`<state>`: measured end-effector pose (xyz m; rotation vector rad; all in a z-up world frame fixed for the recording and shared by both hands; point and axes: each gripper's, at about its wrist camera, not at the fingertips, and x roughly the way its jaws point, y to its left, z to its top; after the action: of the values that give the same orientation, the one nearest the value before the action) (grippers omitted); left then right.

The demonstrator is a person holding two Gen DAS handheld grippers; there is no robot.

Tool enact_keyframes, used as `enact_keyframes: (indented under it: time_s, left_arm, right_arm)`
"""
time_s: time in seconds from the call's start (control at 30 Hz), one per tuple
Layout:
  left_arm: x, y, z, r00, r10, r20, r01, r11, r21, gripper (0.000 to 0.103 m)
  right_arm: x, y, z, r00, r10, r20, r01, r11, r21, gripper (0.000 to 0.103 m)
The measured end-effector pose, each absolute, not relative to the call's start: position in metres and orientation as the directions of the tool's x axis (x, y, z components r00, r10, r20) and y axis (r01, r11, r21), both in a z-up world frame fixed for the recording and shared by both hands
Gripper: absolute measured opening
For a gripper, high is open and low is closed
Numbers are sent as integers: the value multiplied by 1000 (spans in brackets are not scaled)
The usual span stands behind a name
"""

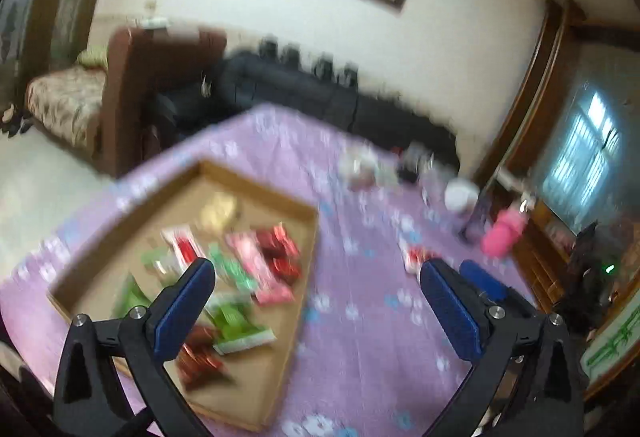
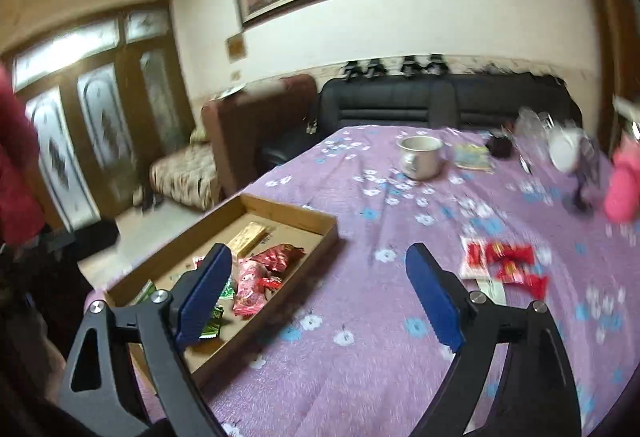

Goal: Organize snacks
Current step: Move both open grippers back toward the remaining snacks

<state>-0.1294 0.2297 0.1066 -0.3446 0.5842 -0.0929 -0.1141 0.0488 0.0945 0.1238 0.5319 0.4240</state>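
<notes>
A shallow cardboard tray (image 1: pixel 308 237) (image 2: pixel 320 237) lies on the purple flowered tablecloth and holds several red, green and pink snack packets (image 1: pixel 256 269) (image 2: pixel 250 285) and a yellow bar (image 2: pixel 248 235). A few red-and-white snack packets (image 2: pixel 500 261) lie loose on the cloth right of the tray, and they also show in the left wrist view (image 1: pixel 416 259). My left gripper (image 1: pixel 314 301) is open and empty above the tray's right edge. My right gripper (image 2: pixel 320 293) is open and empty above the cloth between the tray and the loose packets; its blue tip (image 1: pixel 480 279) shows in the left wrist view.
A metal cup (image 2: pixel 420 157), a flat yellow packet (image 2: pixel 472 157), a white cup (image 2: pixel 564 153), glassware and a pink object (image 2: pixel 620 189) stand at the table's far right. A black sofa (image 2: pixel 400 105) and a brown armchair (image 2: pixel 256 117) stand behind the table.
</notes>
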Motion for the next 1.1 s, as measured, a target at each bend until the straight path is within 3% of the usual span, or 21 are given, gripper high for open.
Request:
enact_keyframes:
  time_s: [0.17,0.47,1.1]
  left_arm:
    - [-123,194,101,808,-32,-588,-65,987,-144,102]
    - [-121,139,90,761,-7,-649,18,1000,10,102]
    - [-113,114,72,692,-45,-721,74,997,9,102]
  right_arm:
    - [-110,12,72,756,373,-538,-275,927,256,89]
    - [-112,-31,54,758,327,-565,-192,939,286,89]
    - [-106,-55,40,739,322,-591,-133,931,341,89]
